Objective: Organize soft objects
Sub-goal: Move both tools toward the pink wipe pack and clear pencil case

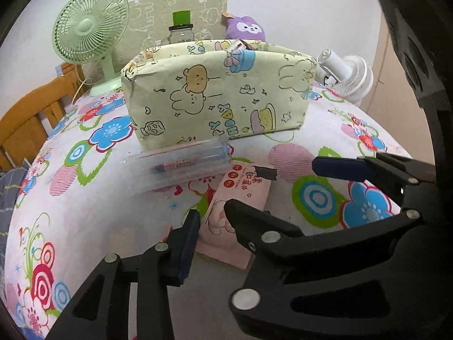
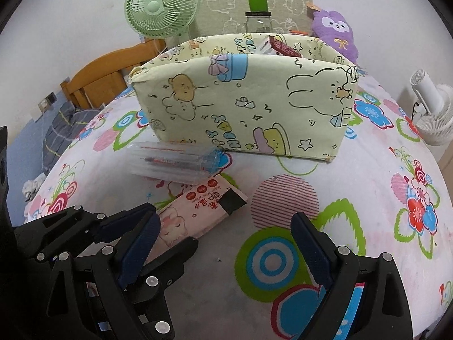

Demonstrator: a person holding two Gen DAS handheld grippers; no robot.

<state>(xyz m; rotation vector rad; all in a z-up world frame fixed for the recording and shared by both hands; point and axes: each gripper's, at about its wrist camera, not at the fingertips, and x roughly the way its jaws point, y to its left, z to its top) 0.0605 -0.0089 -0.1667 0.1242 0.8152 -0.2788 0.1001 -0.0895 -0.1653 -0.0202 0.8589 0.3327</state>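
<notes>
Left to right in the left wrist view: green desk fan (image 1: 90,28) at 10 o'clock, set back out of the work area. Cartoon-print fabric organiser box (image 1: 218,93) at 12 o'clock, open top facing up, likely the drop point. Clear pen case (image 1: 181,164) lies flat against the box's near foot. Pink wet-wipe packet (image 1: 235,206), the soft item in hand, lies flat on the floral-covered bench (image 1: 85,198) just below centre, one end tucked under the pen case. Left claw (image 1: 211,221) straddles the packet's near end, half spread; whether its pads press the packet I cannot tell. Right claw (image 2: 226,235) hovers spread wide and empty at about 4 o'clock of the packet. Purple plush toy (image 2: 335,32) sits behind the box at 1 o'clock.
</notes>
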